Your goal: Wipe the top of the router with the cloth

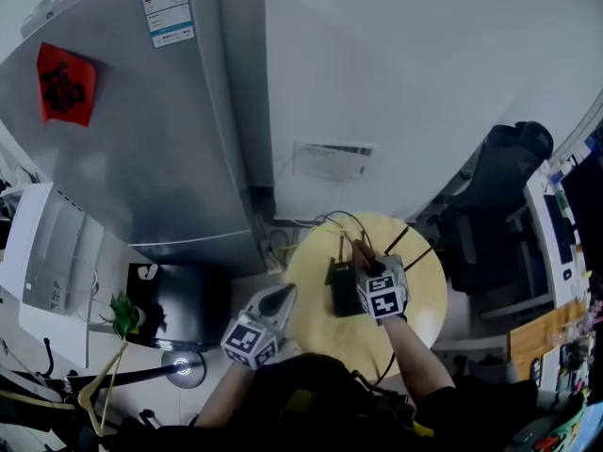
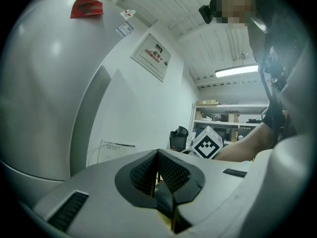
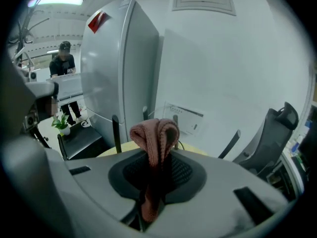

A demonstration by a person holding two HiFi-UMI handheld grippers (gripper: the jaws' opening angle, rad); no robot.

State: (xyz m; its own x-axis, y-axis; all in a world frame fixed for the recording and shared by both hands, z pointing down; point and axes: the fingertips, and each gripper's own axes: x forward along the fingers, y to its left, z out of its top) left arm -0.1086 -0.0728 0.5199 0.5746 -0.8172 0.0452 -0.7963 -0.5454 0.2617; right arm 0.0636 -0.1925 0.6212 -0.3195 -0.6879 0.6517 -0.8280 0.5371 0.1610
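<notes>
The right gripper [image 3: 152, 175] has its 2 jaws pinched narrow on a pinkish-brown cloth [image 3: 154, 133]; the cloth stands up from between them in a folded loop, with a tail hanging below the pinch. The left gripper [image 2: 159, 175] has its 2 jaws closed together with nothing between them.

In the head view, the right gripper hovers over the right side of a black router [image 1: 341, 290]; whether the cloth touches the router cannot be told. The router lies flat near the middle of a round yellow tabletop [image 1: 311, 281], with thin dark antennas [image 1: 396, 240] angled toward the far edge and cables running off behind it. The left gripper sits at the near-left edge of the tabletop, apart from the router, pointing toward it.

Beyond the table's far-left edge stands a tall silver fridge [image 1: 141, 130] bearing a red paper square [image 1: 66, 83]; a white wall [image 1: 396, 83] fills the far side. A black office chair [image 1: 499, 196] stands past the right edge; a small green plant [image 1: 122, 314] sits on the left.
</notes>
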